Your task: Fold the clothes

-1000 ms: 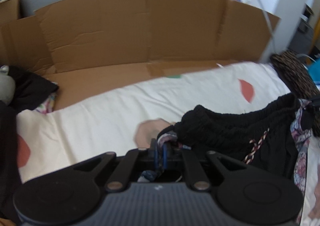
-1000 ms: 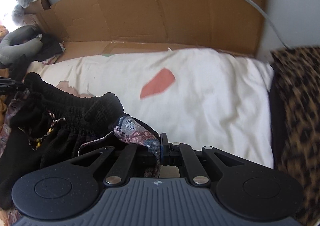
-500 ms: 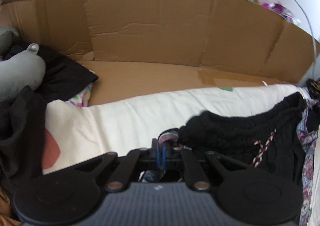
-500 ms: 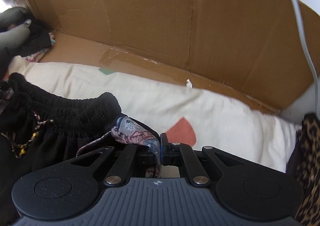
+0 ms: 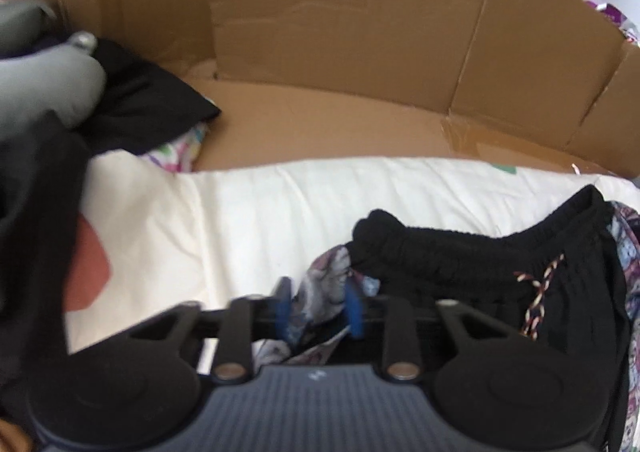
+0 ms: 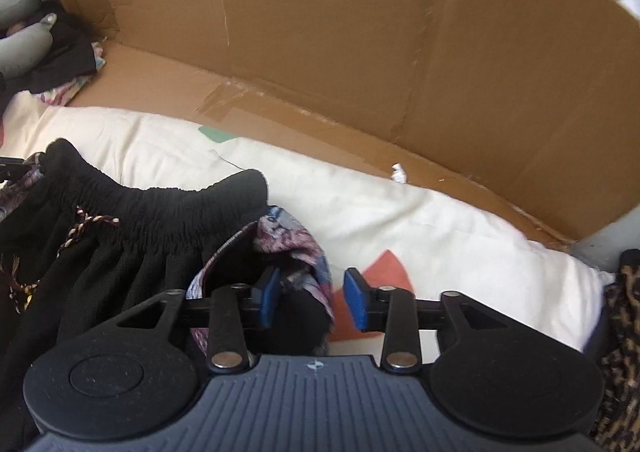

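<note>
A black garment with a gathered elastic waistband [image 5: 460, 252] and a braided drawstring [image 5: 536, 292] lies on the cream sheet; its patterned purple-grey fabric [image 5: 324, 284] shows at both ends. My left gripper [image 5: 319, 308] is open, and the patterned corner lies loose between its blue pads [image 5: 354, 310]. In the right wrist view the same waistband [image 6: 160, 208] stretches to the left. My right gripper [image 6: 311, 302] is open too. The other patterned corner [image 6: 292, 240] rests against its left pad [image 6: 267, 298], well apart from the right one.
A cream sheet [image 5: 240, 220] with red patches [image 6: 384, 268] covers the bed. A flattened cardboard box [image 6: 320, 32] stands behind it as a wall. At the left lie a grey cushion [image 5: 44, 80] and dark clothes [image 5: 140, 104]. Leopard-print fabric [image 6: 624, 332] lies at the right edge.
Both grippers were shut on the garment's patterned corners and now stand open, the fabric released. Both views have swung left and moved closer to the cardboard.
</note>
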`<control>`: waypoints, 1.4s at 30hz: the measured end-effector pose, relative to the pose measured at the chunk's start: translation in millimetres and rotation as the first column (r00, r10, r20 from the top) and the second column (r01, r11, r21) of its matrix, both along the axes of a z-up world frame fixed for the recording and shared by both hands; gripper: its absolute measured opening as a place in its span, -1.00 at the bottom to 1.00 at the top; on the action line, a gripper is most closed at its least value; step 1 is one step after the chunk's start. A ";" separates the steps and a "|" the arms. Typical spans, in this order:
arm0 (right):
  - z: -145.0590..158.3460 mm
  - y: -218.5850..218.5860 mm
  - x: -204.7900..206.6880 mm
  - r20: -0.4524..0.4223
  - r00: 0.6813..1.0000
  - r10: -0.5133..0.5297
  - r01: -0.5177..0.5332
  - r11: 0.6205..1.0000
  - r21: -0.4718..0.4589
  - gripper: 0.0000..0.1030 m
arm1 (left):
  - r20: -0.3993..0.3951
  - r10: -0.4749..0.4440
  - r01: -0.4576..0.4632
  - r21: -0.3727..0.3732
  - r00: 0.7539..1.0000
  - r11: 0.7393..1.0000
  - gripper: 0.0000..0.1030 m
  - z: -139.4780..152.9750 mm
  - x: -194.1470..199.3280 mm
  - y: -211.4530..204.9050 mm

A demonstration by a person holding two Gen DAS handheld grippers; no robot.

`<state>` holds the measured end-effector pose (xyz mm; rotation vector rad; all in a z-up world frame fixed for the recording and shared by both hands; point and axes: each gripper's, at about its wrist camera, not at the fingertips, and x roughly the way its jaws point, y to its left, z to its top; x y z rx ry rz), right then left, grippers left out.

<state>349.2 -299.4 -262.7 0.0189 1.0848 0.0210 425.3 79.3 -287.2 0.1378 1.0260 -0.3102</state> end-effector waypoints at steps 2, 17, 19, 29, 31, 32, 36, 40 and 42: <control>8.3 -8.0 -11.3 0.018 0.999 -0.033 0.032 0.999 0.036 -0.04 | -0.001 0.000 0.000 -0.026 1.000 1.000 -0.31 7.7 -7.1 2.5; 46.5 11.7 -111.5 -0.090 0.981 -0.172 0.185 0.968 0.172 -0.04 | -0.038 -0.085 0.081 -0.082 0.996 0.993 -0.19 74.2 -72.4 -44.6; 55.2 14.0 -127.3 -0.086 0.976 -0.202 0.216 0.952 0.217 -0.04 | -0.040 -0.109 0.106 -0.067 0.993 0.992 -0.19 88.6 -81.6 -57.5; 82.4 18.2 -209.4 -0.101 0.935 -0.340 0.353 0.862 0.362 -0.16 | -0.108 -0.174 0.172 -0.024 0.979 0.985 -0.14 117.7 -157.8 -109.9; 87.7 20.0 -224.4 -0.098 0.929 -0.356 0.366 0.848 0.384 -0.16 | -0.125 -0.169 0.167 -0.025 0.978 0.986 -0.14 119.1 -177.3 -116.9; 90.7 20.7 -233.2 -0.093 0.930 -0.356 0.362 0.839 0.406 -0.16 | -0.129 -0.164 0.161 -0.031 0.978 0.986 -0.14 120.5 -186.7 -119.3; 100.4 21.3 -271.6 -0.045 0.909 -0.415 0.380 0.777 0.502 -0.16 | -0.137 -0.154 0.150 -0.038 0.979 0.988 -0.15 125.9 -219.9 -126.2; 104.8 35.5 -301.4 0.017 0.892 -0.452 0.368 0.746 0.556 -0.16 | -0.118 -0.139 0.137 -0.022 0.983 0.990 -0.16 129.5 -247.4 -129.2; 107.7 46.0 -312.0 0.040 0.899 -0.436 0.346 0.764 0.546 -0.16 | -0.101 -0.135 0.133 -0.026 0.986 0.991 -0.16 131.9 -261.7 -128.8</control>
